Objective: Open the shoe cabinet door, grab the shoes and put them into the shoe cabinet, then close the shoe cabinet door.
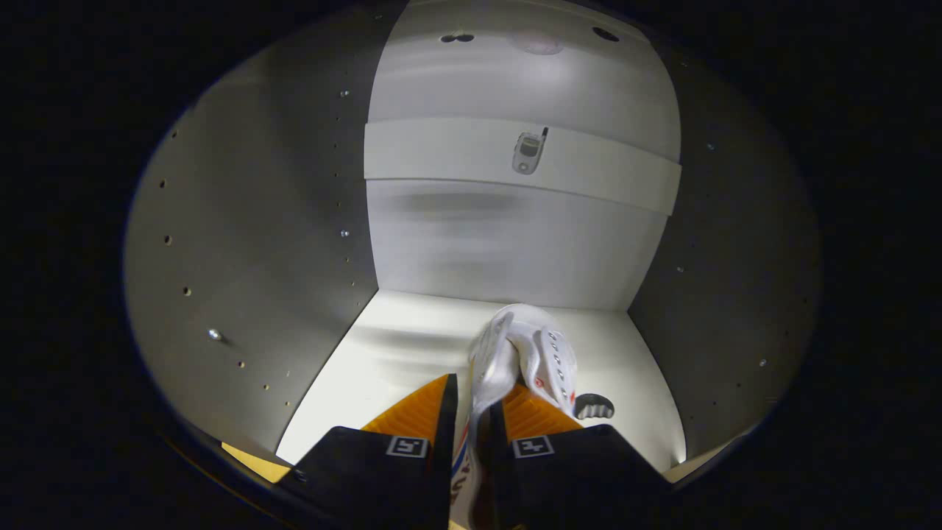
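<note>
I am looking into the open shoe cabinet [250, 243], a pale box with side walls, a back panel and a light floor [397, 353]. My gripper [475, 401] is shut on a white shoe [526, 346], both fingers pressing on its side wall near the collar. The shoe points toward the back panel, its toe just beyond the fingertips, inside the cabinet above the floor. I cannot tell whether its sole touches the floor. A dark patch of the sole [593, 406] shows right of the fingers.
A horizontal rail [441, 158] crosses the back panel, with a small metal fitting [528, 152] at its middle. Rows of peg holes line the left wall and right wall [728, 294]. Free floor lies left of the shoe.
</note>
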Action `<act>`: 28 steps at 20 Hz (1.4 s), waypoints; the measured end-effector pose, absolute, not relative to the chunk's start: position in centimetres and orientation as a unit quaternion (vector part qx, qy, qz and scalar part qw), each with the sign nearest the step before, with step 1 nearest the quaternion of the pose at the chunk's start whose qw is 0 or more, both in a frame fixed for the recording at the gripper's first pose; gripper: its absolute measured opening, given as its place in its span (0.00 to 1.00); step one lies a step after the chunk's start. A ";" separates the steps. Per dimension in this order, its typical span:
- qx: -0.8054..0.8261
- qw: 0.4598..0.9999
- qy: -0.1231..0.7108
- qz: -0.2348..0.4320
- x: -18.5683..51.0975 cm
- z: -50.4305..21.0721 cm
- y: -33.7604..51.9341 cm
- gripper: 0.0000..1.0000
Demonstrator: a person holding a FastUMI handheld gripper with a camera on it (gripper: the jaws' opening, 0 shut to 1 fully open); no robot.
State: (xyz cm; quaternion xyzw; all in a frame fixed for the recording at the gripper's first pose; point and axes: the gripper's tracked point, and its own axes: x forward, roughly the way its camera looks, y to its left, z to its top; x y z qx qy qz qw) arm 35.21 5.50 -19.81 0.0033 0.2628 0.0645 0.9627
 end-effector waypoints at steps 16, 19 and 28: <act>0.024 0.997 0.070 0.029 14.6 -3.6 0.9 0.98; 0.026 0.999 0.040 0.014 8.4 -1.9 0.3 0.97; 0.016 0.998 0.022 -0.056 -6.7 -0.6 -8.0 0.98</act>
